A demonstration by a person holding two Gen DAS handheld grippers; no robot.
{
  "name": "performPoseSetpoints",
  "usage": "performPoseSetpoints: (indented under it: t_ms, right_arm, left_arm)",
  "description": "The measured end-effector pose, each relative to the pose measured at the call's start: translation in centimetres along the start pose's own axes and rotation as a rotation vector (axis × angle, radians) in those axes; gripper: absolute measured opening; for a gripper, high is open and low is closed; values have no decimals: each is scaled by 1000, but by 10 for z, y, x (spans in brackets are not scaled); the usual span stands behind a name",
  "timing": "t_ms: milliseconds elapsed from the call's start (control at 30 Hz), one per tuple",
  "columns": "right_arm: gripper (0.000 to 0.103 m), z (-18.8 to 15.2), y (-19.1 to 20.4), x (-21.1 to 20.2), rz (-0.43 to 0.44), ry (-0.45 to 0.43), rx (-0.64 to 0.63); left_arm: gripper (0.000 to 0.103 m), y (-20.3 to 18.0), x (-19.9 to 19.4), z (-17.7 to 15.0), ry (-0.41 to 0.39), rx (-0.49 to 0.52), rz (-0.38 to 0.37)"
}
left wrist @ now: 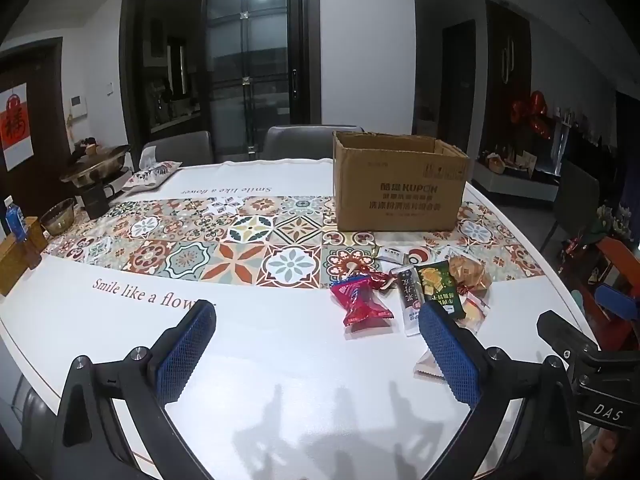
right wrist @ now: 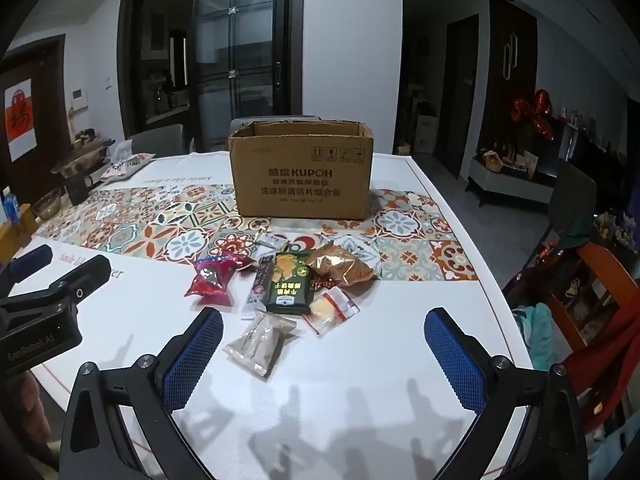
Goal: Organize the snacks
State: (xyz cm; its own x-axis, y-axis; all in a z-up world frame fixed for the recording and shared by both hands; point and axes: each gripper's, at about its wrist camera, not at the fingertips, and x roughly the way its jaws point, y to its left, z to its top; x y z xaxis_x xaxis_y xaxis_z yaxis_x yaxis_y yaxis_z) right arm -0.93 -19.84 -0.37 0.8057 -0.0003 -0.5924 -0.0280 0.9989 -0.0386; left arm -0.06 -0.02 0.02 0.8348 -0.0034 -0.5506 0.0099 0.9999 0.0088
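An open cardboard box [right wrist: 302,178] stands on the patterned runner; it also shows in the left wrist view [left wrist: 400,188]. In front of it lies a heap of snacks: a red packet [right wrist: 212,282], a dark green packet [right wrist: 290,282], a gold wrapper [right wrist: 342,266], a slim dark bar [right wrist: 260,284], a clear packet [right wrist: 260,342] and a small clear bag [right wrist: 330,310]. The red packet [left wrist: 362,300] and green packet [left wrist: 436,286] show in the left wrist view too. My right gripper [right wrist: 324,338] is open and empty, just short of the heap. My left gripper [left wrist: 316,334] is open and empty, left of the heap.
The round white table [left wrist: 256,344] carries a pot on a stand [left wrist: 96,168], a glass bowl [left wrist: 58,216], a blue bottle [left wrist: 15,218] and a wooden box [left wrist: 12,256] at the far left. Grey chairs [left wrist: 304,142] stand behind the table. Cluttered shelves [right wrist: 592,280] stand to the right.
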Motion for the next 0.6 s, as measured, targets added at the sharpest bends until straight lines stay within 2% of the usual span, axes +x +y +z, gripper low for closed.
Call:
performPoseSetpoints:
  t_ms: [267, 300, 533, 600]
  right_arm:
    - [102, 1, 1, -4, 9, -16, -1]
    - [102, 0, 1, -4, 9, -17, -1]
    - [102, 1, 1, -5, 13, -21, 1]
    - [102, 1, 1, -5, 13, -22, 1]
  left_arm:
    - [103, -7, 6, 11, 3, 11, -12]
    - [103, -4, -2, 13, -9, 4, -8]
    - [103, -4, -7, 15, -29, 3, -6]
    - [103, 0, -10, 6, -42, 2, -9]
